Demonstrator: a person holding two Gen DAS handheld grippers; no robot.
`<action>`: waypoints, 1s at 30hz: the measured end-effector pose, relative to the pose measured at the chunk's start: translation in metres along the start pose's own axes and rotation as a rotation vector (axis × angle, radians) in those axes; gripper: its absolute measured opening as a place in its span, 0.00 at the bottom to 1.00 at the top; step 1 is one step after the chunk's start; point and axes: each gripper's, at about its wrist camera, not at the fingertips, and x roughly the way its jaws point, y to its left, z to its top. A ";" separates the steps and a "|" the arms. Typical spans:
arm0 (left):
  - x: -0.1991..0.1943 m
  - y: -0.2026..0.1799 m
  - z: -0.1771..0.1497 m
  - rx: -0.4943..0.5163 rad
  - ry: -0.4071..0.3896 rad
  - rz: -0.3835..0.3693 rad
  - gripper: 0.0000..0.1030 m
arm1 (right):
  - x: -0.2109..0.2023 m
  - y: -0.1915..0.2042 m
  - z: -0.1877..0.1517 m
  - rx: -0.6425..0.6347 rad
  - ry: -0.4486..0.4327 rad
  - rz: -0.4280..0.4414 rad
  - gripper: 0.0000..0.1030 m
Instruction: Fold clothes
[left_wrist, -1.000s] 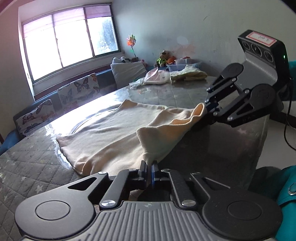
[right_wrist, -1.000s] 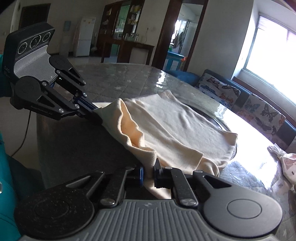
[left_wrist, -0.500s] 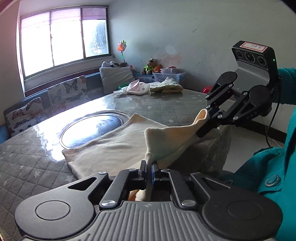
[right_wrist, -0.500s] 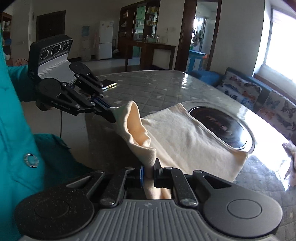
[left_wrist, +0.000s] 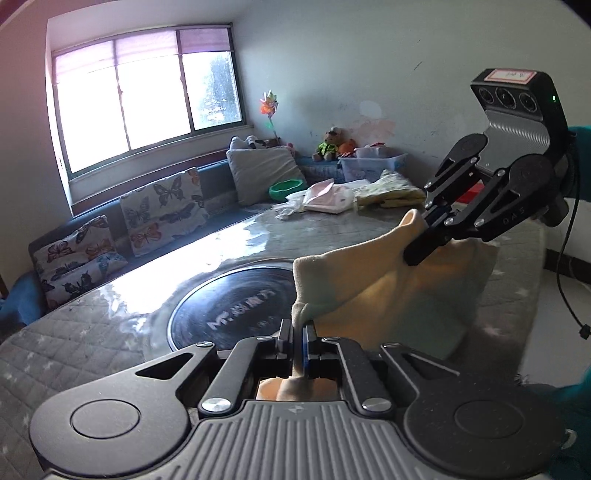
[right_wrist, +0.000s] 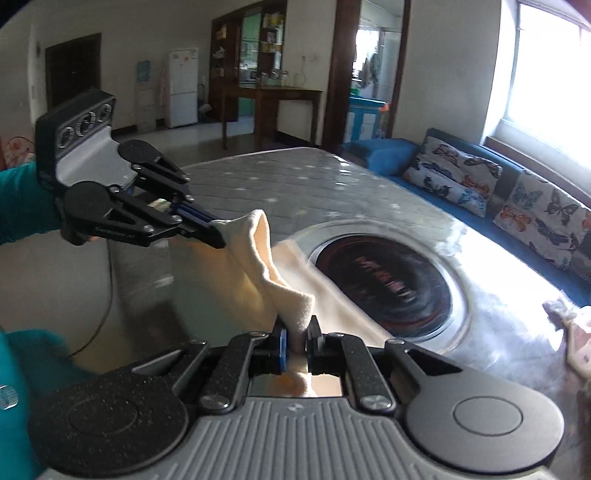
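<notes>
You've got the left gripper clamped on one corner of the cream garment, and the right gripper pinching the other corner, so the held edge runs straight across from hand to hand. That's the axis that matters. The cloth hangs off both pinches and drapes away from you, down onto the quilted table on your side of the dark round inset. Both hands look equally placed, neither nearer. I'd say the fold turns on carrying that edge forward, level, over the trailing cloth.
</notes>
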 end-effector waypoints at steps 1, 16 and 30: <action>0.013 0.006 0.002 0.002 0.012 0.011 0.05 | 0.008 -0.008 0.003 0.003 0.009 -0.004 0.08; 0.118 0.043 -0.030 -0.093 0.170 0.181 0.18 | 0.121 -0.073 -0.029 0.183 0.098 -0.200 0.29; 0.068 0.026 -0.012 -0.192 0.099 0.171 0.20 | 0.066 -0.078 -0.058 0.307 0.115 -0.263 0.27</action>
